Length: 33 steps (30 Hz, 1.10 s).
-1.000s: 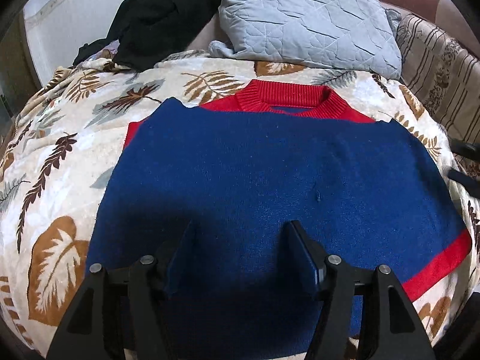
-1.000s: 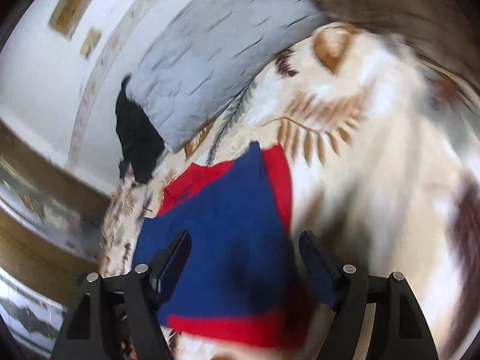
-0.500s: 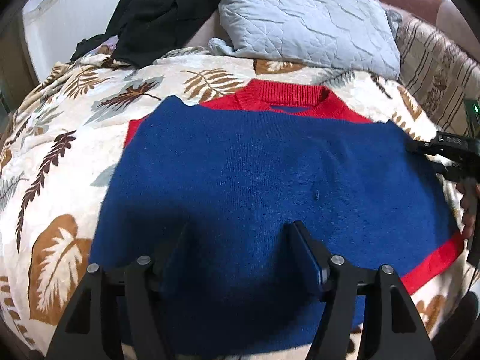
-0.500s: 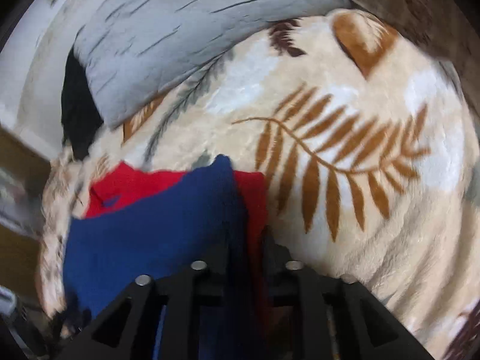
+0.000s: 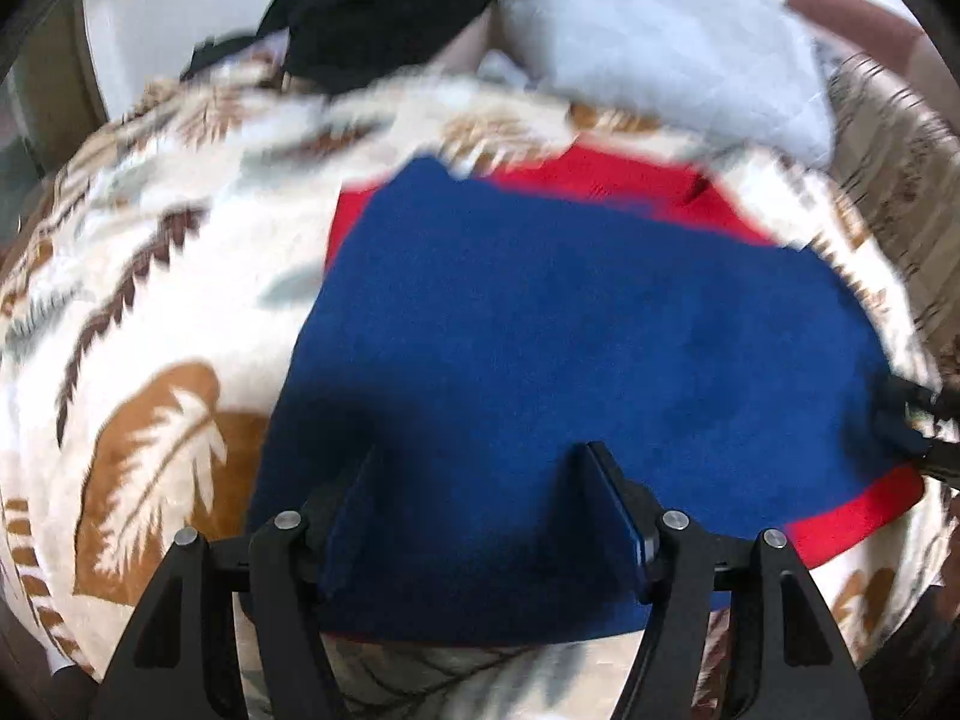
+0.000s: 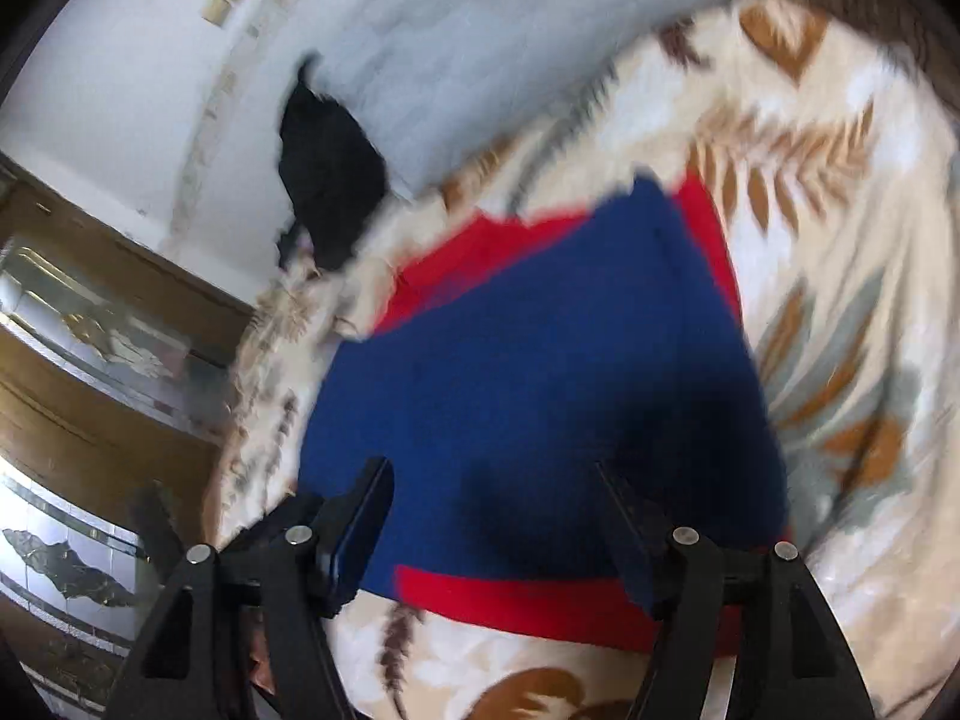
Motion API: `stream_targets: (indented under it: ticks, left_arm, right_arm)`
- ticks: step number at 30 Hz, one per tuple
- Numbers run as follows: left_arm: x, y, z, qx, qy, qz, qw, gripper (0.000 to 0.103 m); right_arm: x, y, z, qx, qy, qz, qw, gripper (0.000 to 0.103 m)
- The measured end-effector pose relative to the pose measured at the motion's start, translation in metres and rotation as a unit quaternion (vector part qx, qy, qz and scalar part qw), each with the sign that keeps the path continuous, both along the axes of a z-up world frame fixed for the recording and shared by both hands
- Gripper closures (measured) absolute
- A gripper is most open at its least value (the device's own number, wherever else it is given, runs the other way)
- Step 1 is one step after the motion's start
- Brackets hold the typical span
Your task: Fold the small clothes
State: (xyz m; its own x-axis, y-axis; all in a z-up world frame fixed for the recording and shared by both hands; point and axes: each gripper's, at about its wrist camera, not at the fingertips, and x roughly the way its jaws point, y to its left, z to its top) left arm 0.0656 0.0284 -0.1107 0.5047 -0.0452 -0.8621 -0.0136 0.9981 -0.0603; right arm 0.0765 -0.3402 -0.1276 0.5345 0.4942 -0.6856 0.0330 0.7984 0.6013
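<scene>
Blue-and-red sweater (image 5: 576, 360) lies flat on the bed (image 5: 150, 300), long axis crosswise ahead of my left gripper (image 5: 474, 516). Both sets of fingers gape empty; right gripper (image 6: 498, 534), its jaws just reopened, hangs over the red hem (image 6: 528, 600).

A bed covered by a cream, leaf-patterned plush blanket (image 5: 180, 312) is shown; a blue-and-red knitted sweater (image 5: 570, 348) is spread flat on it, with a grey quilted pillow (image 5: 660, 42) and a crumpled black garment (image 5: 372, 6) at its far edge.

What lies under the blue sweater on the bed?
Under the blue sweater red knit shows at the collar, left shoulder and bottom band; how far it runs beneath is covered. Below that lies the leaf-print blanket, hidden where the sweater covers it.
</scene>
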Motion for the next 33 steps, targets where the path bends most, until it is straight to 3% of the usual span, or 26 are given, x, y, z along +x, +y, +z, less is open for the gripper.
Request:
stream_targets:
  ticks: [2, 3, 6, 7, 10, 11, 13, 16, 19, 20, 22, 23, 27, 29, 31, 33]
  left_arm:
    - [-0.006, 0.005, 0.008, -0.003, -0.014, 0.004, 0.9999, 0.034]
    - [-0.011, 0.007, 0.015, 0.001, -0.026, 0.008, 0.9996, 0.034]
    - [-0.015, 0.01, 0.019, 0.002, -0.036, 0.007, 0.9993, 0.034]
    - [-0.015, 0.011, 0.015, 0.005, -0.03, 0.01, 0.9995, 0.034]
    - [-0.011, 0.02, 0.001, 0.002, 0.003, 0.029, 0.9996, 0.034]
    - [-0.014, 0.021, 0.004, -0.001, -0.003, 0.03, 0.9995, 0.034]
    - [-0.021, 0.024, 0.014, -0.002, -0.023, 0.027, 0.9994, 0.034]
    - [-0.025, 0.029, 0.02, 0.007, -0.04, 0.032, 0.9987, 0.034]
    - [-0.019, 0.04, 0.0, 0.01, 0.001, 0.051, 0.9986, 0.034]
    - [-0.018, 0.045, -0.007, 0.003, 0.016, 0.06, 0.9981, 0.034]
    - [-0.023, 0.051, -0.001, -0.014, 0.005, 0.069, 0.9975, 0.034]
    - [-0.027, 0.051, 0.005, -0.01, -0.005, 0.068, 0.9976, 0.034]
    - [-0.034, 0.05, 0.019, -0.006, -0.042, 0.06, 0.9973, 0.034]
    - [-0.028, 0.05, 0.005, 0.004, -0.019, 0.058, 0.9981, 0.034]
    - [-0.024, 0.054, -0.008, 0.005, 0.01, 0.065, 0.9979, 0.033]
    - [-0.031, 0.054, -0.001, 0.002, -0.002, 0.068, 0.9977, 0.033]
  right_arm:
    - [0.003, -0.019, -0.006, 0.063, 0.011, -0.047, 0.997, 0.035]
    - [-0.002, -0.023, 0.005, 0.068, -0.003, -0.063, 0.996, 0.032]
    - [-0.01, -0.015, 0.031, 0.046, -0.045, -0.045, 0.997, 0.032]
    - [-0.011, -0.012, 0.032, 0.052, -0.046, -0.03, 0.997, 0.032]
    - [-0.004, -0.015, 0.014, 0.007, -0.016, -0.05, 0.999, 0.032]
    - [-0.001, -0.022, -0.001, 0.028, 0.004, -0.06, 0.998, 0.033]
    - [-0.008, -0.03, 0.0, 0.064, -0.006, -0.073, 0.995, 0.033]
    - [-0.018, -0.023, 0.023, 0.044, -0.039, -0.057, 0.997, 0.032]
    - [-0.03, -0.022, 0.028, 0.039, -0.058, -0.043, 0.997, 0.032]
    - [-0.032, -0.021, 0.022, 0.034, -0.049, -0.044, 0.997, 0.03]
    - [-0.034, -0.027, 0.0, 0.025, -0.002, -0.061, 0.998, 0.03]
    - [-0.037, -0.032, -0.004, 0.04, 0.0, -0.066, 0.997, 0.03]
    - [-0.044, -0.028, 0.024, 0.028, -0.046, -0.058, 0.997, 0.029]
    - [-0.043, -0.024, 0.03, 0.029, -0.061, -0.044, 0.997, 0.029]
    - [-0.038, -0.025, 0.017, 0.015, -0.045, -0.045, 0.998, 0.028]
    - [-0.033, -0.031, -0.005, 0.018, -0.002, -0.06, 0.998, 0.028]
